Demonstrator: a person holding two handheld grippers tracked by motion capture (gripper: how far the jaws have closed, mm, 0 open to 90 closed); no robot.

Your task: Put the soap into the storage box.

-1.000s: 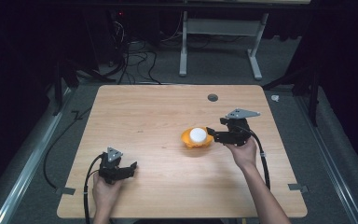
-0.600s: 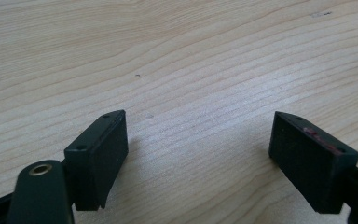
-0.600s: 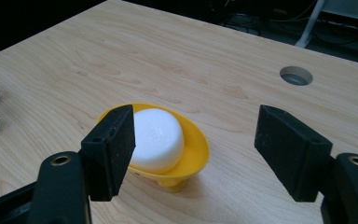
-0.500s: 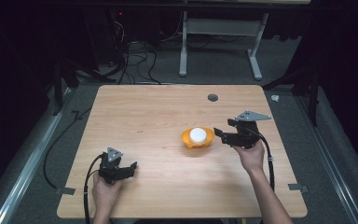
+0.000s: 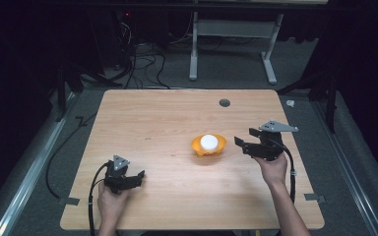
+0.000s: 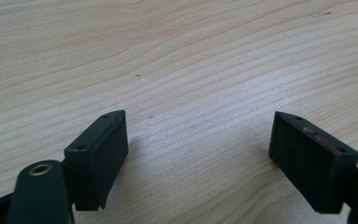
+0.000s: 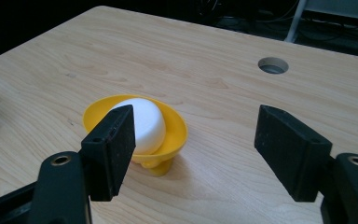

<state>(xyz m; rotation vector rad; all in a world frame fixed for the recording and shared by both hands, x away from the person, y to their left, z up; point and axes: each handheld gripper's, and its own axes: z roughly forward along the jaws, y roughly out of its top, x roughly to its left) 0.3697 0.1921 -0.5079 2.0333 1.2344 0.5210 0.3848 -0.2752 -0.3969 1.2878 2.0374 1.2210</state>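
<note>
Gaping right tool (image 7: 193, 154), seemingly empty

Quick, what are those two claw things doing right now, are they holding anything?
Left gripper: open, its fingers apart over bare table, holding nothing.
Right gripper: open, holding nothing; the yellow bowl with the white object sits ahead of it.

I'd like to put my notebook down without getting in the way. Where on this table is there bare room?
Nearly all of the table is bare: the whole far half up to the round hole, and the left side beyond the left gripper. Avoid the narrow stretch between the yellow bowl, which holds a white object, and the right gripper.
</note>
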